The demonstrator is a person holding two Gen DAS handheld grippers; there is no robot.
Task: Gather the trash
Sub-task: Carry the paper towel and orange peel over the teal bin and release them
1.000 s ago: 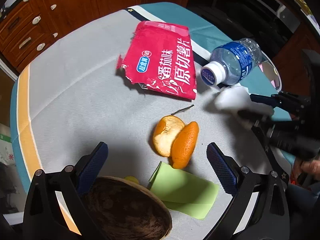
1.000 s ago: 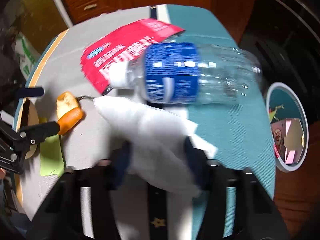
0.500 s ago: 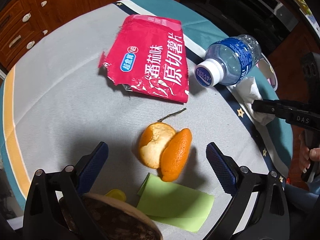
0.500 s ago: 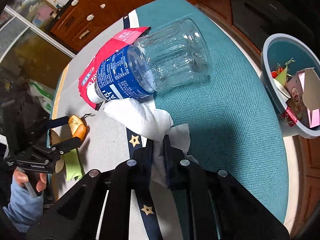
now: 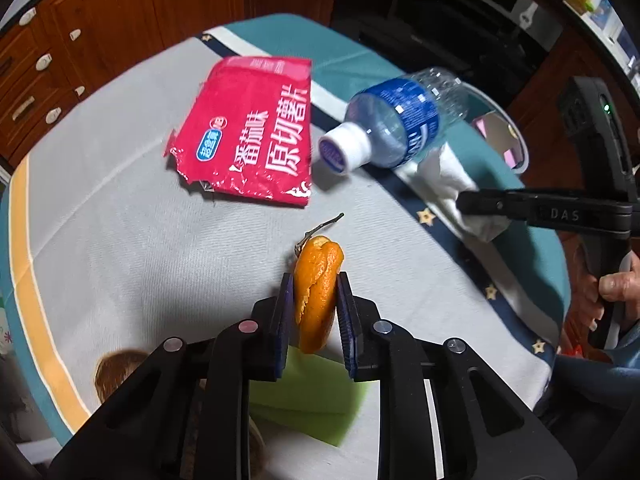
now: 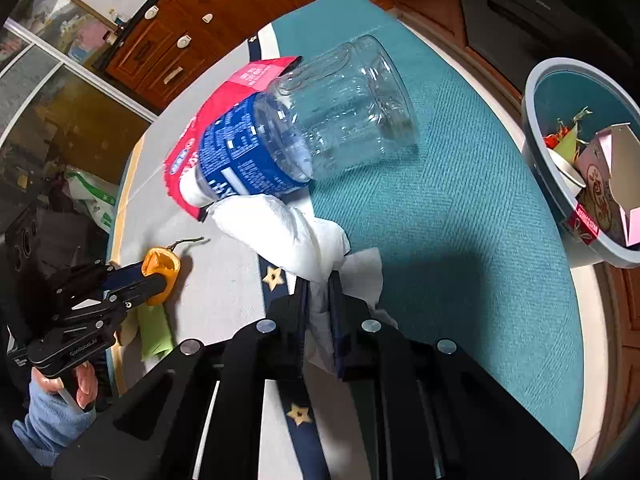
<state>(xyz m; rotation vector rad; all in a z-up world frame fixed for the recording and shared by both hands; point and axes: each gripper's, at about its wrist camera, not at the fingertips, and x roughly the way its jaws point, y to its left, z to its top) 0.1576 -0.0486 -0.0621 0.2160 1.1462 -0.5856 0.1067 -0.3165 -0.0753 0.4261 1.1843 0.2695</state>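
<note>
My left gripper (image 5: 314,286) is shut on the orange peel (image 5: 316,292), squeezed upright between its blue pads; it also shows in the right wrist view (image 6: 160,268). My right gripper (image 6: 320,280) is shut on a crumpled white tissue (image 6: 288,236), which also shows in the left wrist view (image 5: 448,184). An empty plastic bottle (image 6: 320,128) with a blue label lies on its side against the tissue. A red snack bag (image 5: 252,136) lies flat further back. A green paper (image 5: 316,396) lies under the left gripper.
A blue-rimmed bin (image 6: 560,184) holding paper scraps and a pink box stands off the table's right edge. A brown round object (image 5: 116,368) sits near the left gripper. Wooden cabinets (image 5: 80,32) stand behind the table.
My left gripper has closed on the orange peel, folding its two halves together, and moved forward. My right gripper stays shut on the tissue and has drawn it slightly back from the bottle.
</note>
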